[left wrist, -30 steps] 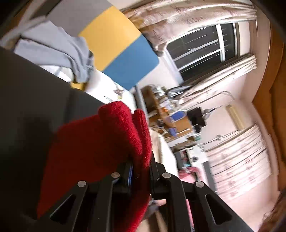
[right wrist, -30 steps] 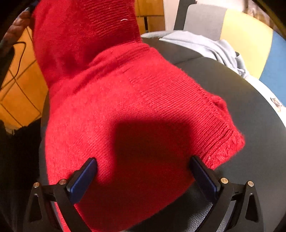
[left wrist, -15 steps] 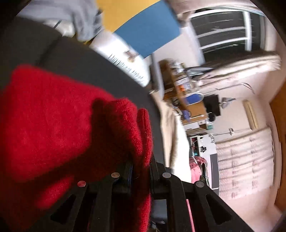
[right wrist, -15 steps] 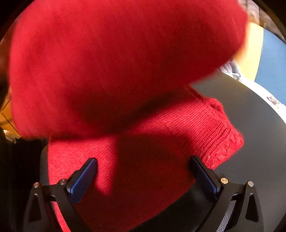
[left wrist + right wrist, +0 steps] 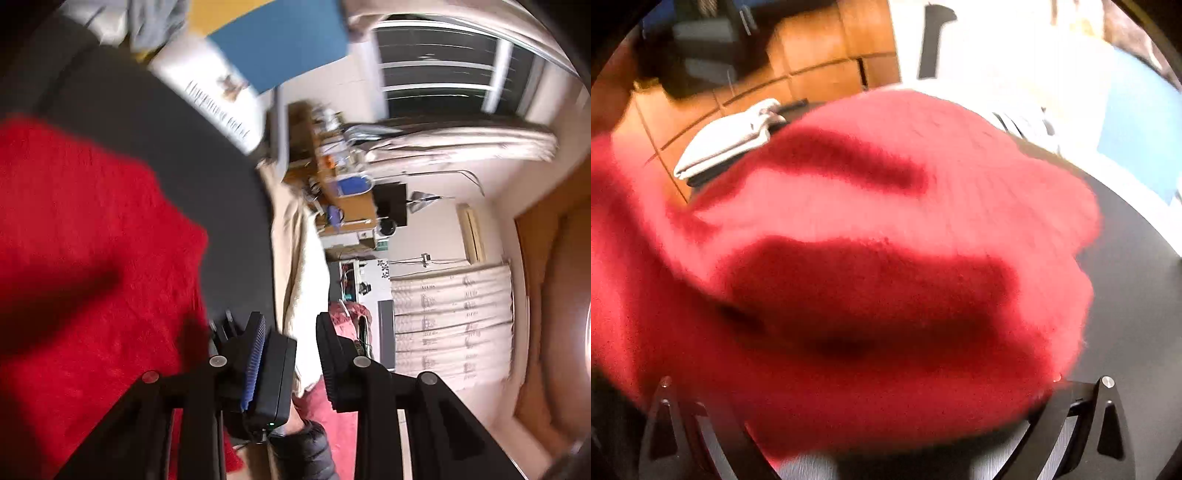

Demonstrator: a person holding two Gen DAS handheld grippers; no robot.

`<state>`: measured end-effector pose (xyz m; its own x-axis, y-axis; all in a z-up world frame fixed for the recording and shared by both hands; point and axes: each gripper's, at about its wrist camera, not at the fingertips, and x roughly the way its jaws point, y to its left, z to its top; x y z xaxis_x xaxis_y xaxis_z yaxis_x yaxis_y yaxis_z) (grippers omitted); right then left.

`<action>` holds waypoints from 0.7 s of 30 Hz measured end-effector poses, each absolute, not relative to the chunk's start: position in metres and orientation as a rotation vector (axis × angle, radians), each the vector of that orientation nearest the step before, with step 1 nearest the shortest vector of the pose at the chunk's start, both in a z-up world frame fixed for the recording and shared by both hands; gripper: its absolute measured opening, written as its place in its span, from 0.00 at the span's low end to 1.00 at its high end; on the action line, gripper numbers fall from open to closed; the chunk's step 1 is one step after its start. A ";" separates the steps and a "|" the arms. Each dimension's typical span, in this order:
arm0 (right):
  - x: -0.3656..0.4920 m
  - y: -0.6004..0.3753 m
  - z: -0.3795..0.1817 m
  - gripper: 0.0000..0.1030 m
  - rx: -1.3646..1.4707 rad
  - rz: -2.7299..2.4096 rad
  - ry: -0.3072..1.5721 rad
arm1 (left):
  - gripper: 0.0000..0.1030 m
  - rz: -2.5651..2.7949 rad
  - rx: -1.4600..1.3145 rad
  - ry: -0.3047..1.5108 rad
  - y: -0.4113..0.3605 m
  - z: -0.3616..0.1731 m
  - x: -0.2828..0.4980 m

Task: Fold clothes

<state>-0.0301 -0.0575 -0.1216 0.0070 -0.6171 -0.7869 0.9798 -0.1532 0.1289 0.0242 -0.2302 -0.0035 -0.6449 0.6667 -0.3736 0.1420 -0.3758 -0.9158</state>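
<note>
Your left gripper (image 5: 290, 354) has just been opening its jaws, and nothing sits between them now: the red sweater (image 5: 92, 240) lies off to their left on the dark round table (image 5: 207, 147), which reads as a fold laid down and let go. In the right wrist view the same sweater (image 5: 871, 258) fills most of the picture, bunched into a thick, blurred mound over the table (image 5: 1137, 295), so you are probably partway through the folding and not at a flat finish. Your right gripper (image 5: 882, 424) has its finger frames standing wide at either side, but the knit drapes over the tips, so you cannot tell whether anything is caught there. A black box with a small green light (image 5: 275, 373) sits close behind the left finger (image 5: 255, 354), and a dark padded sleeve (image 5: 303, 450) shows below it. Around the table, a grey garment (image 5: 155, 22) lies near a blue and yellow panel (image 5: 280, 40), and a folded white cloth (image 5: 727, 144) rests by the far edge. The sweater's own bulk is what hides your right fingertips.
</note>
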 end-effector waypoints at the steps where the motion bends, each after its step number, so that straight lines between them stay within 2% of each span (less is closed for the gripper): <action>1: -0.030 -0.049 -0.122 1.00 0.880 -1.538 0.562 | 0.28 2.110 -1.057 -1.489 -0.240 0.001 0.029; 7: -0.028 0.012 -0.115 1.00 0.979 -1.568 0.520 | 0.29 2.411 -1.028 -1.455 -0.304 -0.009 0.081; 11: -0.003 0.050 -0.083 1.00 0.991 -1.530 0.341 | 0.29 2.600 -1.072 -1.269 -0.317 -0.026 0.115; 15: 0.017 0.006 -0.061 1.00 0.941 -1.377 0.172 | 0.29 2.640 -1.046 -1.110 -0.309 -0.038 0.136; 21: 0.030 -0.061 -0.102 1.00 1.076 -1.145 0.035 | 0.29 2.562 -0.950 -0.989 -0.287 -0.043 0.132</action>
<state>0.0299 -0.0615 -0.1018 0.4681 -0.7133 -0.5217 0.7439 -0.0006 0.6683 0.1320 -0.2866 -0.0427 -0.7617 0.4253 -0.4888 0.0137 -0.7437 -0.6684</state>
